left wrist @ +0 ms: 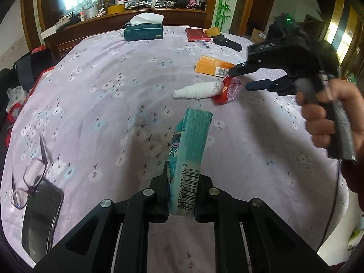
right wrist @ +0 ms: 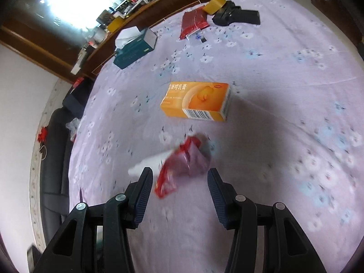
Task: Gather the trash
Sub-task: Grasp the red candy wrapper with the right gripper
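Note:
My left gripper point(left wrist: 182, 177) is shut on a teal tissue packet point(left wrist: 191, 145) with a barcode, held above the flowered lilac bedsheet point(left wrist: 102, 113). My right gripper point(right wrist: 179, 177) is open, its jaws either side of a crumpled red wrapper point(right wrist: 182, 163); in the left wrist view the right gripper point(left wrist: 238, 79) hovers just right of that wrapper point(left wrist: 227, 91). A white spray bottle point(left wrist: 198, 91) lies against the wrapper, partly hidden under it in the right wrist view point(right wrist: 147, 163). An orange carton point(right wrist: 198, 101) lies just beyond.
On the sheet: glasses point(left wrist: 29, 182) on a phone point(left wrist: 41, 218) at near left, a teal tissue box point(left wrist: 143, 31), a red packet point(left wrist: 196, 34), a tape roll point(left wrist: 212, 31) and a black device point(left wrist: 227, 42) at the far side. A cluttered wooden shelf point(left wrist: 136, 6) stands behind.

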